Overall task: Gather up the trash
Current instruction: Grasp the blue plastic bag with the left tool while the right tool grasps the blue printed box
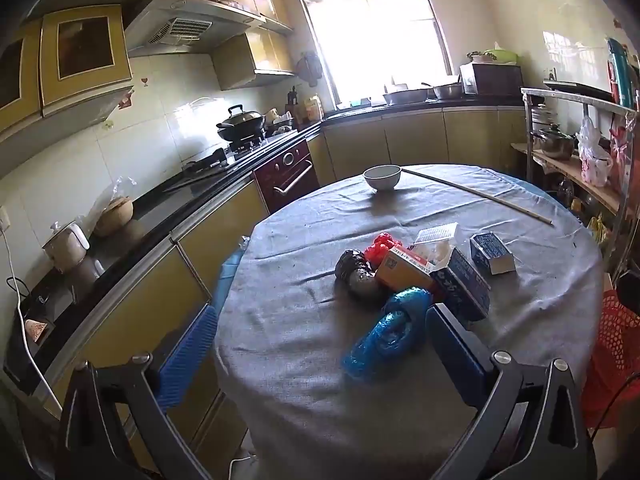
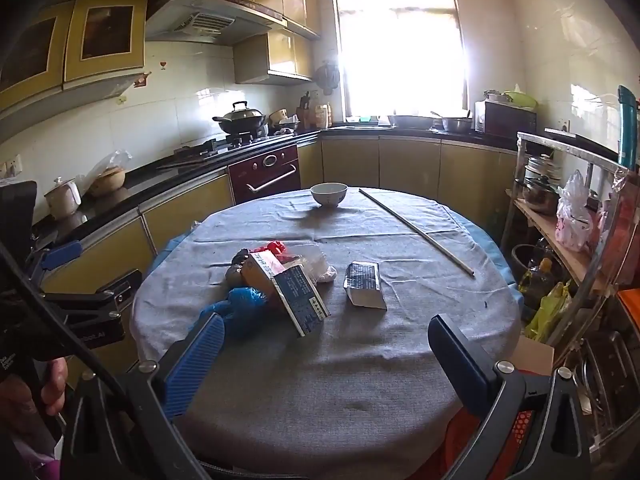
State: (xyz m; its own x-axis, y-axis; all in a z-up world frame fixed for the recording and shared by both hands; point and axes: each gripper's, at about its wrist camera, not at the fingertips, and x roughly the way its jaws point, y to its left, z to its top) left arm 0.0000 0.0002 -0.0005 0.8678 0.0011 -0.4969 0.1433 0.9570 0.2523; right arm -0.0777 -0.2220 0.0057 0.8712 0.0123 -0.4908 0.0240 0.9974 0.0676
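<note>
Trash: a cluster near the middle of the round table (image 1: 304,380), on its grey cloth; a crumpled blue bag (image 1: 390,328) nearest the cameras, a black bag (image 1: 356,272) and a red scrap (image 1: 382,245) behind it, an orange box (image 1: 404,270) and a dark blue carton (image 1: 466,284) leaning together, a clear wrapper (image 1: 434,242) at the back.
Small box (image 1: 492,253): blue-and-white, lying alone just right of the cluster, apart from it.
Left gripper (image 1: 320,340): jaws spread wide, nothing between the pads; it hangs over the table's near edge, with the blue bag just ahead of its right finger.
Right gripper (image 2: 326,354): jaws spread wide and empty, above bare cloth in front of the small box; the blue bag lies by its left finger.
Further back: a white bowl (image 1: 382,177) at the far edge, a long thin stick (image 1: 476,196) lying slantwise to its right.
Only in the left view: a red mesh basket (image 1: 618,336) beside the table at the right edge, cut off by the frame.
Only in the right view: the left gripper's body (image 2: 86,312) and a person's fingers (image 2: 56,384) on its handle, at the left edge.
Hard to read: the print on the boxes is too small; the black bag is mostly hidden behind the orange box in the right view; the window (image 2: 400,40) is blown out white.
</note>
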